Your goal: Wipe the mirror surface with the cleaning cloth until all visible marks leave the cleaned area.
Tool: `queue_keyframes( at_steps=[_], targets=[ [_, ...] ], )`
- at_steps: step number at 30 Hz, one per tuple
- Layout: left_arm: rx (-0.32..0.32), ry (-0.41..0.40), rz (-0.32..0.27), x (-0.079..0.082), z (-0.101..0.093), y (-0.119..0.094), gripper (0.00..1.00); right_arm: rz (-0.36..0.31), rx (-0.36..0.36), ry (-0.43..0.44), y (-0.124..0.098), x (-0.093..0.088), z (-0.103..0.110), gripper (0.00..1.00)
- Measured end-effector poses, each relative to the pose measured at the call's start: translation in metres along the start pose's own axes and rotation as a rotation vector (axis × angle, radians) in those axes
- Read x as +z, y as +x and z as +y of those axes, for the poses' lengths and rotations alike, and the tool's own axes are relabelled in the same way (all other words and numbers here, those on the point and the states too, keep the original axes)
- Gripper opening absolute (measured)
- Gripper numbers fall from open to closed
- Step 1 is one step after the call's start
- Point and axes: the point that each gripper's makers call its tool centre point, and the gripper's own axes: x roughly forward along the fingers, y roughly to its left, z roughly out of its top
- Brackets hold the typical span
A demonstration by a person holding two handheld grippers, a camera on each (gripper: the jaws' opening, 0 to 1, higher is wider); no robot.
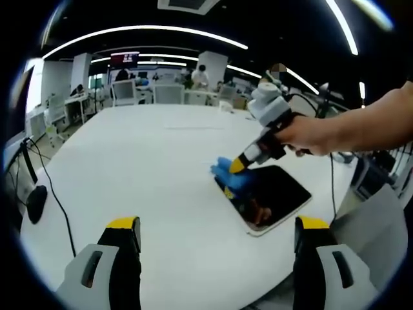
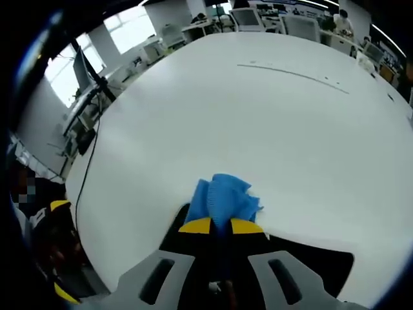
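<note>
A dark rectangular mirror (image 1: 271, 194) with a pale rim lies flat on the white table (image 1: 148, 168), right of centre in the left gripper view. A blue cleaning cloth (image 1: 231, 173) sits on its far left corner. My right gripper (image 1: 237, 166), held by a hand, is shut on that cloth and presses it down on the mirror. In the right gripper view the blue cloth (image 2: 224, 199) bunches just beyond the closed yellow-tipped jaws (image 2: 221, 226), with the dark mirror (image 2: 310, 258) beneath. My left gripper (image 1: 218, 226) hovers open above the table's near edge, nothing between its fingers.
A black cable (image 1: 55, 194) and a dark mouse-like object (image 1: 35, 201) lie at the table's left edge. Chairs, desks and people stand at the far end of the room (image 1: 168, 87). The other gripper (image 2: 55, 216) appears at the left of the right gripper view.
</note>
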Motion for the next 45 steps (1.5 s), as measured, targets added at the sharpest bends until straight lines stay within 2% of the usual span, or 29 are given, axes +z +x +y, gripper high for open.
queue_keyframes(
  at_steps=[17,33,37,45],
  targets=[
    [-0.005,0.001,0.001,0.000,-0.004,0.001,1.00,-0.001,-0.019,0.017,-0.009,-0.007,-0.014,0.04],
    [-0.005,-0.005,-0.005,0.002,-0.006,0.001,1.00,0.000,-0.033,0.011,-0.007,-0.007,-0.017,0.04],
    [-0.004,-0.008,-0.005,0.002,-0.007,0.001,1.00,0.003,-0.060,-0.025,-0.008,-0.011,-0.014,0.04],
    [-0.010,-0.003,-0.012,0.006,-0.010,0.003,1.00,-0.002,-0.055,-0.001,-0.009,-0.016,-0.014,0.04]
  ],
)
